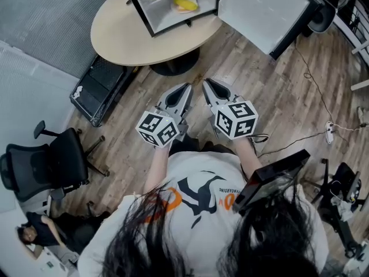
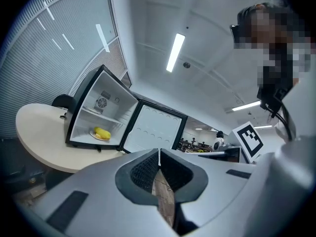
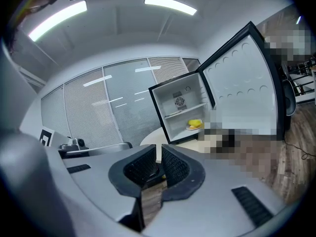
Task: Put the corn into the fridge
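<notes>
Head view — corn (image 1: 185, 3) inside open fridge (image 1: 137, 7) on round worktop (image 1: 124, 36). Left gripper (image 1: 187, 89), right gripper (image 1: 206, 84) clenched, empty, well apart from it — office chair (image 1: 52, 160), black crate (image 1: 101, 88) nearby.

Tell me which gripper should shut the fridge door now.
Right. The corn already lies in the fridge, and the open door hangs on the side of the right gripper, farther from the left gripper. Both are shut and empty, so side decides.
</notes>
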### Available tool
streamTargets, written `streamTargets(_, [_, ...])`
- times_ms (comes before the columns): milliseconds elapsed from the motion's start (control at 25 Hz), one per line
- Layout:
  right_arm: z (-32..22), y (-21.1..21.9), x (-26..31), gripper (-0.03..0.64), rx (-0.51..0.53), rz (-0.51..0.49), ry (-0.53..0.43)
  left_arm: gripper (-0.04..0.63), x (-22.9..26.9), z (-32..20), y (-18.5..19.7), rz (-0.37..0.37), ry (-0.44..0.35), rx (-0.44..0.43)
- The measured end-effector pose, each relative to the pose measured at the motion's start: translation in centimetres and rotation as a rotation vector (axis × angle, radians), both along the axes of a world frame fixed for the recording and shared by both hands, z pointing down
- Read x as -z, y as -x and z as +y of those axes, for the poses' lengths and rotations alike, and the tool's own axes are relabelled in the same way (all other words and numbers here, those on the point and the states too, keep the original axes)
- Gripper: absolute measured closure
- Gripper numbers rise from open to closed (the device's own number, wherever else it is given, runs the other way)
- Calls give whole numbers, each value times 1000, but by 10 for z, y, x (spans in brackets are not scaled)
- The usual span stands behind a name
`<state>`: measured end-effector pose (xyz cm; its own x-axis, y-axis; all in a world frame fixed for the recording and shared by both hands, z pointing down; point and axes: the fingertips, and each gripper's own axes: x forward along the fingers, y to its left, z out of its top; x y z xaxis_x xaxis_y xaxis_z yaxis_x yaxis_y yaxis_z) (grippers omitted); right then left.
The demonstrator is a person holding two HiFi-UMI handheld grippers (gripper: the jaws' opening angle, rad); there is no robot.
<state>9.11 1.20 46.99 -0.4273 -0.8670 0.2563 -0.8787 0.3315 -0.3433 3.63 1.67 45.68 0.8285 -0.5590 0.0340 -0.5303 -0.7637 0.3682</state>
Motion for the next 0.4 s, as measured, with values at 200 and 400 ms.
streamTargets(200, [0,3,2,572,3,11,-7,586,4,0,7,9,-12,14])
streamTargets(400, [4,0,1,572,0,18,-4,586,6,4,8,12,-18,16])
